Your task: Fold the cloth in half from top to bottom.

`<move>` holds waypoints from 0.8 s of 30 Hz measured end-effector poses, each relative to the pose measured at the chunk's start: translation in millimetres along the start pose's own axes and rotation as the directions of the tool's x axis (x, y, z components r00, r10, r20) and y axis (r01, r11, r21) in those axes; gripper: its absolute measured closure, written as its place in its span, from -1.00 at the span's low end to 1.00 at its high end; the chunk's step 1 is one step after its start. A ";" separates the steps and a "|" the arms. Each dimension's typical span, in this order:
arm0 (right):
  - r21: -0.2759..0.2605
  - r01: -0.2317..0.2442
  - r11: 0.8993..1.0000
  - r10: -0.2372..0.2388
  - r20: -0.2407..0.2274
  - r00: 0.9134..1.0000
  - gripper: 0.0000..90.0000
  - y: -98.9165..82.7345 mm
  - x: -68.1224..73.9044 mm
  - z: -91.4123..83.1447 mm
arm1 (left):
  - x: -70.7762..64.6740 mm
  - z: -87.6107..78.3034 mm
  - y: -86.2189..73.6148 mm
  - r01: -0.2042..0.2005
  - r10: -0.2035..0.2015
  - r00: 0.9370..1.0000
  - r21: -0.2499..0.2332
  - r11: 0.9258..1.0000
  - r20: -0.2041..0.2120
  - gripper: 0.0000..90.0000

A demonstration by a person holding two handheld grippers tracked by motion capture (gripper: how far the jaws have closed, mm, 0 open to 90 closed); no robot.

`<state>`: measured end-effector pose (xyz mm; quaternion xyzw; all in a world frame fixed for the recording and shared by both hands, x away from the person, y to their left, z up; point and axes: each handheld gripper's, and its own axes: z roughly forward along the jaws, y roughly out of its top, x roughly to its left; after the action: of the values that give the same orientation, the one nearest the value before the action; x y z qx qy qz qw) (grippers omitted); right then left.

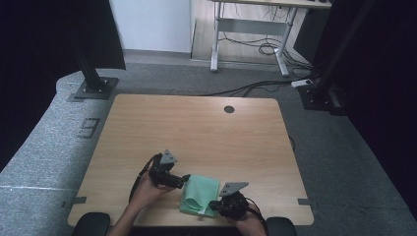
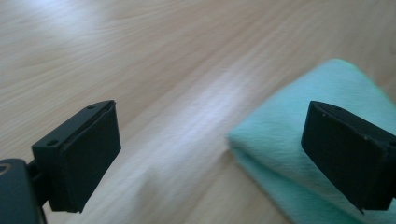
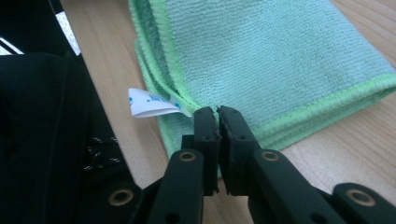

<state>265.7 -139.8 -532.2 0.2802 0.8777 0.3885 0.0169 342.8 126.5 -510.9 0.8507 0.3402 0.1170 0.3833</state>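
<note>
The left claw [image 1: 186, 178] is hovering wide open and empty at the left edge of the folded green cloth [image 1: 200, 194], which is lying on the counter [image 1: 196, 128] near its near edge. The right claw [image 3: 218, 114] is pinching nearly closed at the cloth's near corner, beside a white label [image 3: 149, 103].

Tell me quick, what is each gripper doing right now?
Left gripper: open, holding nothing, beside the green cloth.
Right gripper: shut on the green cloth's corner.
</note>
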 end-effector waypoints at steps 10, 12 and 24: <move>-0.060 -0.075 0.995 0.080 0.076 0.994 0.01 8.3 -13.7 -28.0 | -15.6 0.7 -13.1 -0.030 0.027 0.998 0.052 0.998 0.049 -0.90; -0.066 -0.087 0.994 0.094 0.104 0.990 -0.12 8.7 -17.0 -27.4 | -19.4 -1.0 -18.5 -0.035 0.032 0.998 0.066 0.997 0.059 -0.90; -0.024 -0.079 0.997 0.082 0.182 0.980 -0.46 2.3 -9.2 2.6 | -28.6 -12.5 -43.2 -0.029 0.025 0.999 0.090 0.996 0.045 -0.90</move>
<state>275.2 -141.5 -534.2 0.3497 0.8571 0.3687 0.0839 294.7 135.1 -532.3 0.8740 0.3252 0.0878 0.3504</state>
